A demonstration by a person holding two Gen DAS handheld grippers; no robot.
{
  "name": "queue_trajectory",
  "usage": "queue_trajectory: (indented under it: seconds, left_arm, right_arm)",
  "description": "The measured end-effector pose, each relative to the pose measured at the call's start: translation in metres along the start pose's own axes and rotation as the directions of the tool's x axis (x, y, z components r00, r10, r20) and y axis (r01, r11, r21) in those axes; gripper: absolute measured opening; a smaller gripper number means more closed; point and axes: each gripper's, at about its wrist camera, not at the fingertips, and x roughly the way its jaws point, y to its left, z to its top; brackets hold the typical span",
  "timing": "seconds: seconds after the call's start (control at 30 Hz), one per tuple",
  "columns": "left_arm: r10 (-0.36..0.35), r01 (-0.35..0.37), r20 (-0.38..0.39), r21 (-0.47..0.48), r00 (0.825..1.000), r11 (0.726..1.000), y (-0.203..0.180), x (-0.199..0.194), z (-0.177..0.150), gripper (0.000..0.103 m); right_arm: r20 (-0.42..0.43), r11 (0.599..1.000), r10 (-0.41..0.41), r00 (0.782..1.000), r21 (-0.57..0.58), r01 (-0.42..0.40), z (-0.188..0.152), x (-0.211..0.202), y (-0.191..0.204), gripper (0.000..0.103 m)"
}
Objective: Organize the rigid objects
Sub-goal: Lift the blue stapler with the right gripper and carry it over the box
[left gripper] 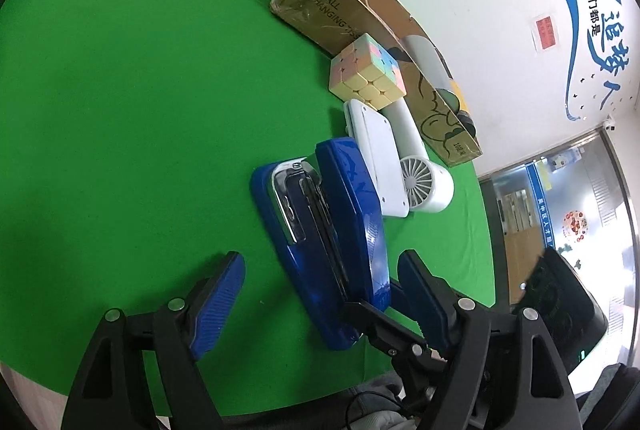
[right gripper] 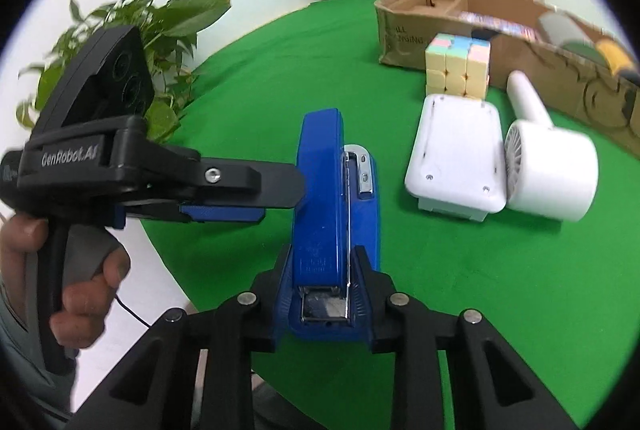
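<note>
Our right gripper [right gripper: 324, 286] pinches blue stapler [right gripper: 334, 197] (on green surface [right gripper: 260, 69]); left gripper [left gripper: 320, 294] fingers spread.

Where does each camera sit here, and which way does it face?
Left wrist: behind the open left gripper, facing the stapler, cube and box; the right gripper's arms show too.
Right wrist: behind the right gripper, jaws shut on the stapler; left gripper and hand visible.
Shared: stapler, cube, fan, box.

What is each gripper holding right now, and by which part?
The right gripper clamps the stapler by its near end. The left gripper is open, holding nothing.
</note>
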Motion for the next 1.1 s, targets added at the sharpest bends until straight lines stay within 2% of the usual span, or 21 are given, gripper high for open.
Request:
queue_trajectory:
  seconds: [0.07, 0.13, 0.23, 0.3, 0.37, 0.4, 0.53, 0.6, 0.63, 0.67, 0.8, 1.0, 1.1]
  left_arm:
    - [-0.018, 0.018, -0.008, -0.001, 1.000, 1.000, -0.003, 0.006, 0.000, 0.078]
    - [-0.048, 0.048, -0.024, -0.010, 0.999, 0.999, -0.005, 0.011, -0.001, 0.077]
    - [-0.054, 0.054, -0.031, -0.004, 0.998, 0.999, -0.010, 0.013, -0.003, 0.078]
    - [-0.055, 0.055, -0.030, -0.009, 0.998, 0.998, -0.011, 0.012, -0.004, 0.078]
    - [-0.061, 0.061, -0.026, -0.019, 0.998, 0.998, -0.010, 0.012, -0.004, 0.078]
    - [-0.065, 0.065, -0.022, -0.025, 0.998, 0.998, -0.009, 0.012, -0.004, 0.078]
    - [-0.055, 0.055, -0.015, -0.017, 0.998, 0.998, -0.012, 0.014, -0.004, 0.075]
    - [-0.034, 0.035, -0.041, 0.011, 0.999, 0.999, -0.017, 0.020, -0.005, 0.055]
    - [-0.017, 0.018, -0.025, 0.027, 1.000, 0.999, -0.019, 0.021, -0.006, 0.052]
    - [-0.005, 0.006, -0.027, 0.036, 1.000, 0.999, -0.020, 0.022, -0.007, 0.047]
    - [-0.018, 0.018, -0.009, 0.057, 1.000, 0.998, -0.024, 0.020, -0.006, 0.043]
    - [-0.018, 0.015, 0.024, 0.117, 1.000, 0.993, -0.044, 0.011, 0.006, 0.043]
    - [-0.031, 0.023, 0.046, 0.162, 0.998, 0.987, -0.063, 0.000, 0.020, 0.043]
  right_arm:
    - [0.026, 0.994, -0.063, 0.998, -0.086, 0.065, -0.007, -0.007, 0.016, 0.028]
    - [0.018, 0.982, -0.116, 0.993, -0.145, 0.118, -0.010, -0.003, 0.027, 0.027]
    - [0.012, 0.984, -0.134, 0.991, -0.120, 0.134, -0.009, 0.000, 0.028, 0.027]
    - [0.001, 0.995, -0.090, 0.996, -0.038, 0.090, -0.004, -0.001, 0.015, 0.026]
    - [-0.010, 0.997, -0.005, 1.000, 0.082, 0.006, 0.001, -0.002, -0.002, 0.026]
    - [-0.014, 0.988, 0.048, 0.999, 0.150, -0.045, 0.003, -0.002, -0.012, 0.026]
    - [-0.028, 0.952, 0.148, 0.989, 0.276, -0.135, 0.007, 0.002, -0.026, 0.026]
    - [-0.032, 0.934, 0.188, 0.982, 0.313, -0.169, 0.006, 0.004, -0.030, 0.026]
    - [-0.033, 0.929, 0.202, 0.979, 0.324, -0.181, 0.007, 0.005, -0.030, 0.026]
    - [-0.032, 0.926, 0.206, 0.978, 0.328, -0.184, 0.007, 0.005, -0.031, 0.026]
    - [-0.032, 0.934, 0.182, 0.983, 0.317, -0.163, 0.000, -0.003, -0.017, 0.026]
    - [-0.002, 0.945, 0.149, 0.989, 0.294, -0.141, 0.010, -0.016, -0.015, 0.026]
    - [0.040, 0.953, 0.119, 0.992, 0.275, -0.125, 0.022, -0.030, -0.015, 0.026]
